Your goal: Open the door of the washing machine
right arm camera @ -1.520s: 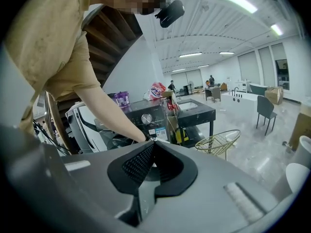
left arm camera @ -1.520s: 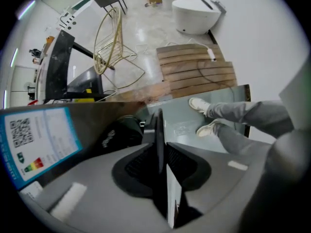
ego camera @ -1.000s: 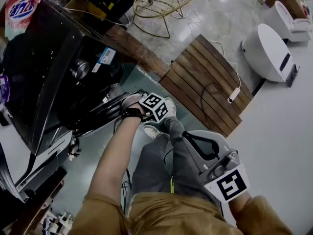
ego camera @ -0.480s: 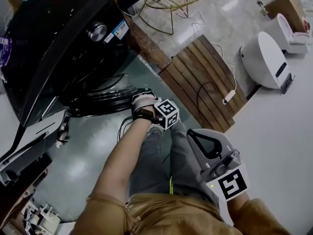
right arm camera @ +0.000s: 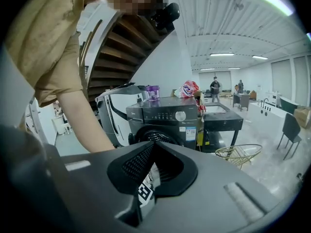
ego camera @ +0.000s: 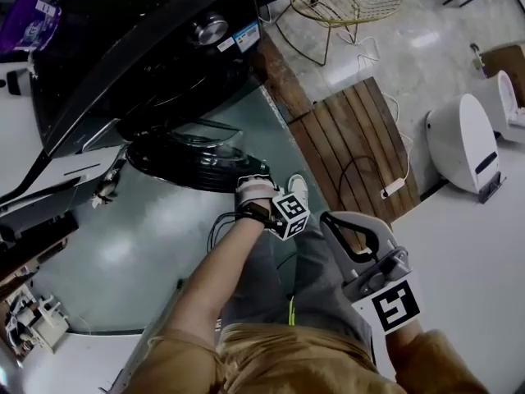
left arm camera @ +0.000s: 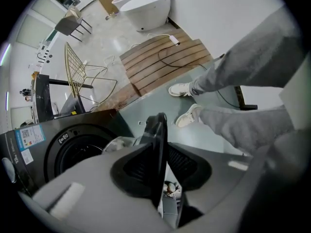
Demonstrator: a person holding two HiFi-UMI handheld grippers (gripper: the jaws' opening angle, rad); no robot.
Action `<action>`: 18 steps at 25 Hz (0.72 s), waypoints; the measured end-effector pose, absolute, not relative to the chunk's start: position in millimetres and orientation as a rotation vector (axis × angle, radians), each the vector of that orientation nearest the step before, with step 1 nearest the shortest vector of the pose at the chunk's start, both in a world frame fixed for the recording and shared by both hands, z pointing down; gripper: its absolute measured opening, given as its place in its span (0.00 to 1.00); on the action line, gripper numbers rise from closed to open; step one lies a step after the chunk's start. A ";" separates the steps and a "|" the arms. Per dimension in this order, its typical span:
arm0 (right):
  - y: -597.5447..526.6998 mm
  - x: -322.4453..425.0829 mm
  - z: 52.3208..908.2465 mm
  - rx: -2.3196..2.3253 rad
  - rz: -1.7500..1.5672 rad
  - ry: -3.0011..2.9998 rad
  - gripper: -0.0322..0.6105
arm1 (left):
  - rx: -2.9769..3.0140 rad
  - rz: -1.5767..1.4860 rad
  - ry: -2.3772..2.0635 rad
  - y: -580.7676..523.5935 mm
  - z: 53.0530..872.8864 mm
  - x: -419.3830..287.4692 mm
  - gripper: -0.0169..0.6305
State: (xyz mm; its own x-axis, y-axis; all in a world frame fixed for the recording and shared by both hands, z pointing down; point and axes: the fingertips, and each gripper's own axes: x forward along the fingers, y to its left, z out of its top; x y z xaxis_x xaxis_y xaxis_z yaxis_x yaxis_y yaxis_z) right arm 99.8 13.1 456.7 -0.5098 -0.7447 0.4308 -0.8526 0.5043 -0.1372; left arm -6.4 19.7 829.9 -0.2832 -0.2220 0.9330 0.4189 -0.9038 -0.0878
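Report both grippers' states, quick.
Left gripper: shut on the washing machine door.
Right gripper: shut, holding nothing.

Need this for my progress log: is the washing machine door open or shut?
Open. The door stands swung out from the washing machine, baring the drum opening; the left gripper's jaws clamp its rim.

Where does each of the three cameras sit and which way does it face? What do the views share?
Head view: on the person's head, looking steeply down at the washing machine and its open door; shows the left arm, legs, left gripper and right gripper.
Left gripper view: on the left gripper, looking down along jaws closed on the door's rim; shows legs, shoes.
Right gripper view: on the right gripper, facing the machine's front; shows the left arm.
Shared: all show the washing machine.
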 end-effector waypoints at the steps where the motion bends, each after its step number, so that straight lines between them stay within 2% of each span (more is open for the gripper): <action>1: 12.8 98.0 457.7 1.316 0.480 -2.449 0.06 | -1.571 -2.232 -0.244 23.0 828.7 -9.7 0.26; 10: 8.4 88.4 456.0 1.150 0.447 -2.536 0.06 | -1.541 -2.321 -0.253 58.8 817.2 -46.0 0.27; 18: 0.8 64.9 445.1 1.000 0.398 -2.616 0.06 | -1.845 -2.409 0.138 74.1 780.3 -78.5 0.27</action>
